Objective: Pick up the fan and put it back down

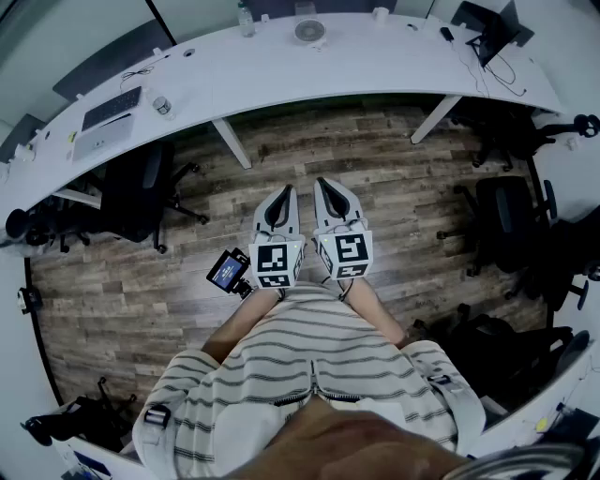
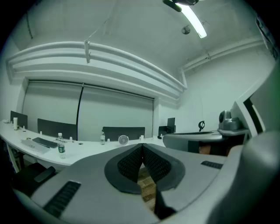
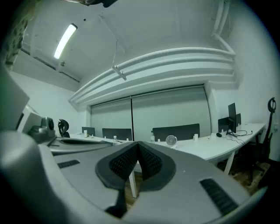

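Observation:
A small white round fan (image 1: 309,31) stands on the far side of the long curved white desk (image 1: 375,66). It shows tiny in the left gripper view, fan (image 2: 123,139), and in the right gripper view, fan (image 3: 171,140). My left gripper (image 1: 284,194) and right gripper (image 1: 323,186) are held side by side over the wooden floor, well short of the desk, both pointing towards it. The left gripper (image 2: 142,146) has its jaws pressed together with nothing between them. The right gripper (image 3: 138,144) is likewise shut and empty.
Black office chairs stand at the left (image 1: 141,192) and right (image 1: 506,220). A keyboard (image 1: 111,108), a water bottle (image 1: 246,19) and a monitor (image 1: 487,28) sit on the desk. White desk legs (image 1: 232,143) slant down to the plank floor (image 1: 394,178).

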Demonstrator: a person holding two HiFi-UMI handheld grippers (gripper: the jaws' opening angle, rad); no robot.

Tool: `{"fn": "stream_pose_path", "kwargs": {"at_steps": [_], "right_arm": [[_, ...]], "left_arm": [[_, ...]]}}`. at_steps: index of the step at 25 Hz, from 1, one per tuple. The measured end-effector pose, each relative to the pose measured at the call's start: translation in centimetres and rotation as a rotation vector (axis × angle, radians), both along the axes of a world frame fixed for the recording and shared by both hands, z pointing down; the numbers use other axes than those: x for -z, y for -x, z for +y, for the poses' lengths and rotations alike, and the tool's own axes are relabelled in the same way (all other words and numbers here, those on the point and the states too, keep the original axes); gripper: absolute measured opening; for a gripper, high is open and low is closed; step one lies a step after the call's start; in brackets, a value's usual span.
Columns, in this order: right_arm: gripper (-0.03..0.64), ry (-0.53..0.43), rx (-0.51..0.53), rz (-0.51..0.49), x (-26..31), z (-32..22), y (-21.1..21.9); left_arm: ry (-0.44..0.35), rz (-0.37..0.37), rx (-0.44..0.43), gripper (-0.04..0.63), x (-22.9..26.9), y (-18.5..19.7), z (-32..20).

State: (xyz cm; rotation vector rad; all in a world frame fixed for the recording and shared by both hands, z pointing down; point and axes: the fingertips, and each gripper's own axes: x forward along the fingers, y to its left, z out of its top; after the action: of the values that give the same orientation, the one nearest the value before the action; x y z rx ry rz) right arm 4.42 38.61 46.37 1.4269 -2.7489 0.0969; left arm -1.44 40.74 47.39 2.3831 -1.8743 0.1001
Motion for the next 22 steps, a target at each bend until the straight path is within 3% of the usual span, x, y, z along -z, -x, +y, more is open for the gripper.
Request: {"fn": "stream_pose_path", "kwargs": {"at_steps": [22], "right_arm": [[0.012,0.027,-0.019,-0.017,-0.8,1.4,2.1]], "left_arm": [[0.013,0.024,-0.057,0.008,-0.5,1.9,0.9]]}}
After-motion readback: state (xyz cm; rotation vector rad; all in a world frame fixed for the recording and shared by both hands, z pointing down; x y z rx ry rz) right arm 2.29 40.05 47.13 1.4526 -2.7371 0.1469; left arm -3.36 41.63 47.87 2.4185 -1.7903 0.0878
